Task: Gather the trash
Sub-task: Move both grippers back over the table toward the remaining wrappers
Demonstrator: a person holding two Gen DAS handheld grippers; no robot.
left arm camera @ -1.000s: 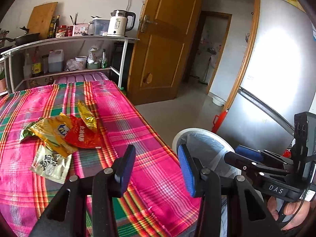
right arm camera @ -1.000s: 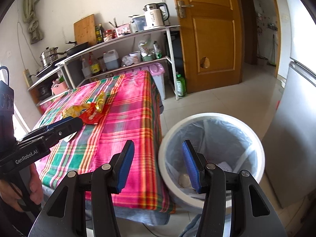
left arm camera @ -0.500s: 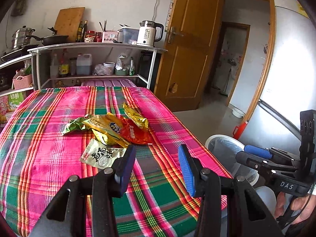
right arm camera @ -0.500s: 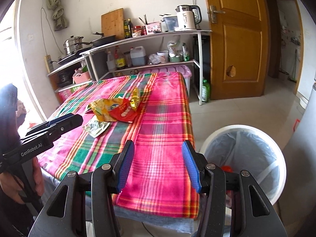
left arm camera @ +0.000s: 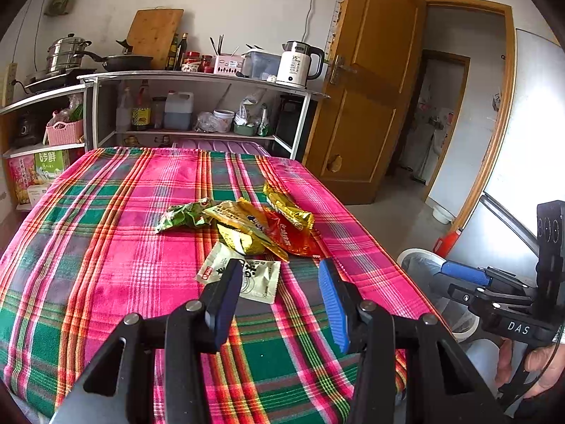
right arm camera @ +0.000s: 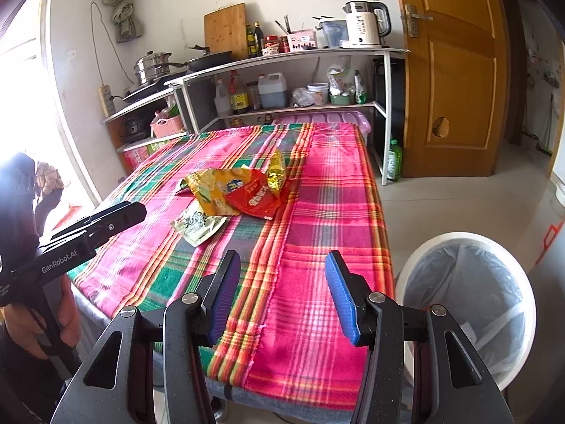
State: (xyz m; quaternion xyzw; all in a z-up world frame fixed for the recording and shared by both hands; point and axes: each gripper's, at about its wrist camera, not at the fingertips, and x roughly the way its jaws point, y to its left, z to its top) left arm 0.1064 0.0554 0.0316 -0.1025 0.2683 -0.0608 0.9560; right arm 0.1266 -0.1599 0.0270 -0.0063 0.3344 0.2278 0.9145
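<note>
Several empty snack wrappers lie in a heap mid-table: a pale sachet [left arm camera: 247,275] [right arm camera: 197,224] nearest me, a yellow bag [left arm camera: 243,229] [right arm camera: 215,190], a red bag [left arm camera: 289,236] [right arm camera: 256,198], a gold wrapper [left arm camera: 287,205] [right arm camera: 277,169] and a green one [left arm camera: 183,213]. My left gripper [left arm camera: 280,293] hovers open just short of the pale sachet, nothing between its pads. My right gripper [right arm camera: 282,289] is open and empty over the table's near edge. A white bin [right arm camera: 469,296] [left arm camera: 420,265] with a clear liner stands on the floor to the right of the table.
A pink and green plaid cloth [left arm camera: 106,247] [right arm camera: 317,212] covers the table. Behind it stands a shelf rack [left arm camera: 197,81] with pots, bottles and a kettle [right arm camera: 363,24]. A wooden door [right arm camera: 455,70] is at the right. A person's hands hold both gripper handles.
Both views have swung left from the bin toward the table. The wrappers now lie straight ahead of the left gripper and closer. Neither gripper's opening changed.
</note>
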